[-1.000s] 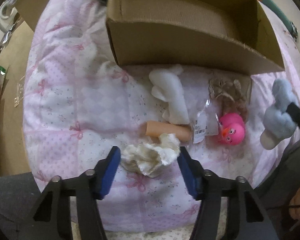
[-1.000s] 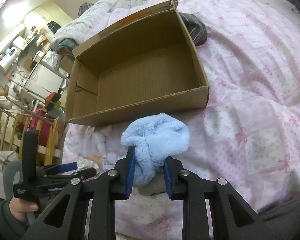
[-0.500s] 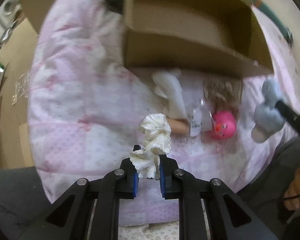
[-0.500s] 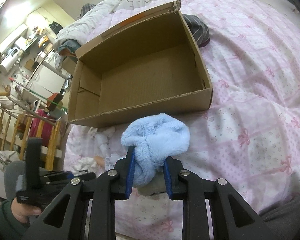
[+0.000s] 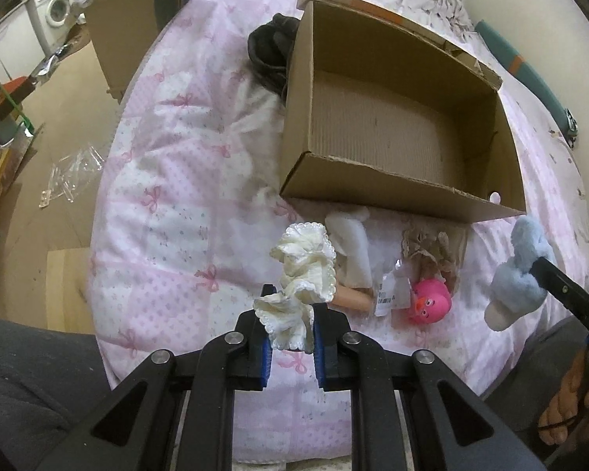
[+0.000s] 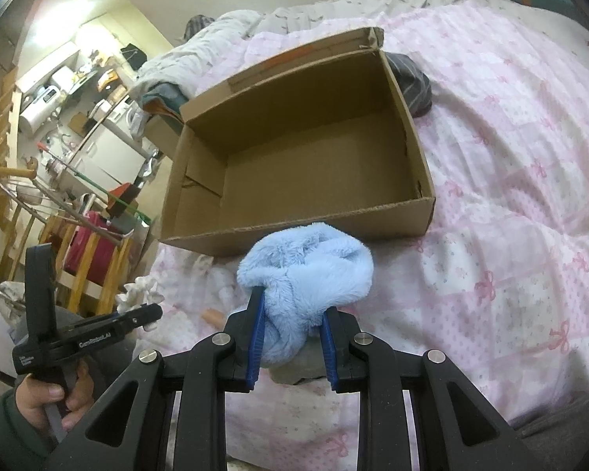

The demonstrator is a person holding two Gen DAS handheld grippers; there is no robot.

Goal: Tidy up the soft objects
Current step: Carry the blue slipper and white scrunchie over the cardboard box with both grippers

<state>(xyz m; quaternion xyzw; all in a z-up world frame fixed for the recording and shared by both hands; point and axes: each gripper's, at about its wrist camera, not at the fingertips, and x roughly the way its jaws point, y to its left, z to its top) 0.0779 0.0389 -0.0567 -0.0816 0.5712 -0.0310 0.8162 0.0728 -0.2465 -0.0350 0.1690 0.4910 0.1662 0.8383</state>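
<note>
My left gripper point(image 5: 289, 327) is shut on a cream frilly cloth point(image 5: 302, 274), which hangs lifted above the pink quilt. In the right wrist view the same cream cloth point(image 6: 139, 294) shows at the tip of the left gripper point(image 6: 151, 314). My right gripper point(image 6: 292, 325) is shut on a fluffy light-blue slipper point(image 6: 310, 271), held in front of the open cardboard box point(image 6: 310, 165). From the left wrist view the blue slipper point(image 5: 518, 274) hangs at the right, and the cardboard box point(image 5: 396, 125) stands empty beyond the toys.
On the quilt point(image 5: 176, 204) before the box lie a white plush point(image 5: 353, 247), a tan cylinder point(image 5: 351, 298), a tagged packet point(image 5: 390, 290), a pink rubber duck point(image 5: 432, 300) and a beige lacy piece point(image 5: 428, 243). A dark garment point(image 5: 271, 51) lies behind the box.
The left gripper closed on the cream cloth and lifted it off the quilt, bringing more of the box into view. The right gripper kept still with the blue slipper.
</note>
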